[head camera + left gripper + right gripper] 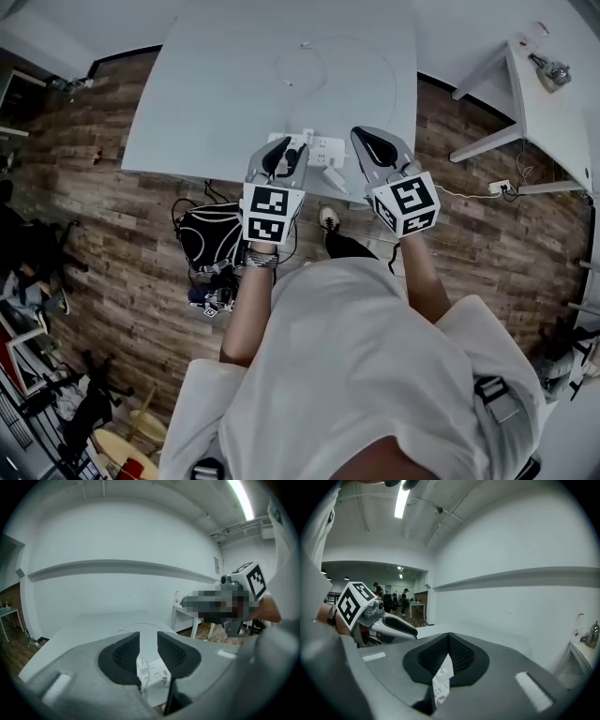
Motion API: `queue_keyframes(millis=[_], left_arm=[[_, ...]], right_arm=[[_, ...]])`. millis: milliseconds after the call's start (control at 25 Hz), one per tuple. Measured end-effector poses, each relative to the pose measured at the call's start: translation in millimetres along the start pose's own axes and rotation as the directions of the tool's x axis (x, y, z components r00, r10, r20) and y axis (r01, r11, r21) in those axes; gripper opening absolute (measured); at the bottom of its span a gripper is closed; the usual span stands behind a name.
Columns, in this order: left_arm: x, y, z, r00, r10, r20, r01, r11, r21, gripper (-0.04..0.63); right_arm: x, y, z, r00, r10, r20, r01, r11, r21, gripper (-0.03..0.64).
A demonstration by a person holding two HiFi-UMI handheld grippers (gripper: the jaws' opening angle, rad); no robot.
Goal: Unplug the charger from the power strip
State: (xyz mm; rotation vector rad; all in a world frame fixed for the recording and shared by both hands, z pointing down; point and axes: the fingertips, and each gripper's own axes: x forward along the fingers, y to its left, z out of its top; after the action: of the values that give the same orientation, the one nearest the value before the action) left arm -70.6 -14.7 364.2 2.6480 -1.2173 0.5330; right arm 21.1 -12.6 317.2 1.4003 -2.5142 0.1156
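Head view: a white power strip [317,148] lies at the near edge of the table [234,84]. Left gripper view: the left tongs [148,637], apart and empty, frame what seems the charger [141,662], small, rigid, likely light; grip its body squarely. Right gripper view: the right tongs [449,637] are clenched, empty.

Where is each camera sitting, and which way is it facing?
Head view: on the person's head, facing steeply down at the table, power strip, left gripper and right gripper; shirt and forearms show.
Left gripper view: on the left gripper, facing along its open jaws over the power strip to the wall; right gripper at right.
Right gripper view: on the right gripper, facing along its shut jaws to the wall; left gripper at left.
Shared: all three show the power strip; each gripper view shows the other gripper.
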Motion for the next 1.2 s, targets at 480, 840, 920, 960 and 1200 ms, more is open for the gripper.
queue_keyframes(millis=[480, 840, 920, 960, 1200], left_arm=[[59, -1, -41, 0.991, 0.006, -0.137, -0.01, 1.0, -0.025, 0.15], [94, 8, -78, 0.975, 0.053, -0.217, -0.066, 0.996, -0.055, 0.169], [100, 10, -85, 0.97, 0.065, -0.233, -0.081, 0.995, -0.06, 0.169], [103, 11, -90, 0.967, 0.07, -0.243, -0.088, 0.994, -0.064, 0.17], [118, 16, -113, 0.955, 0.079, -0.285, -0.106, 0.991, -0.08, 0.176]], right_arm=[[44, -35, -72, 0.985, 0.094, -0.142, -0.091, 0.995, 0.029, 0.002], [73, -40, -125, 0.956, 0.192, -0.22, -0.183, 0.981, 0.058, 0.002], [78, -42, -137, 0.949, 0.207, -0.239, -0.198, 0.978, 0.06, 0.002], [80, -43, -143, 0.945, 0.213, -0.247, -0.205, 0.977, 0.06, 0.002], [95, -43, -173, 0.923, 0.239, -0.3, -0.228, 0.971, 0.074, 0.002]])
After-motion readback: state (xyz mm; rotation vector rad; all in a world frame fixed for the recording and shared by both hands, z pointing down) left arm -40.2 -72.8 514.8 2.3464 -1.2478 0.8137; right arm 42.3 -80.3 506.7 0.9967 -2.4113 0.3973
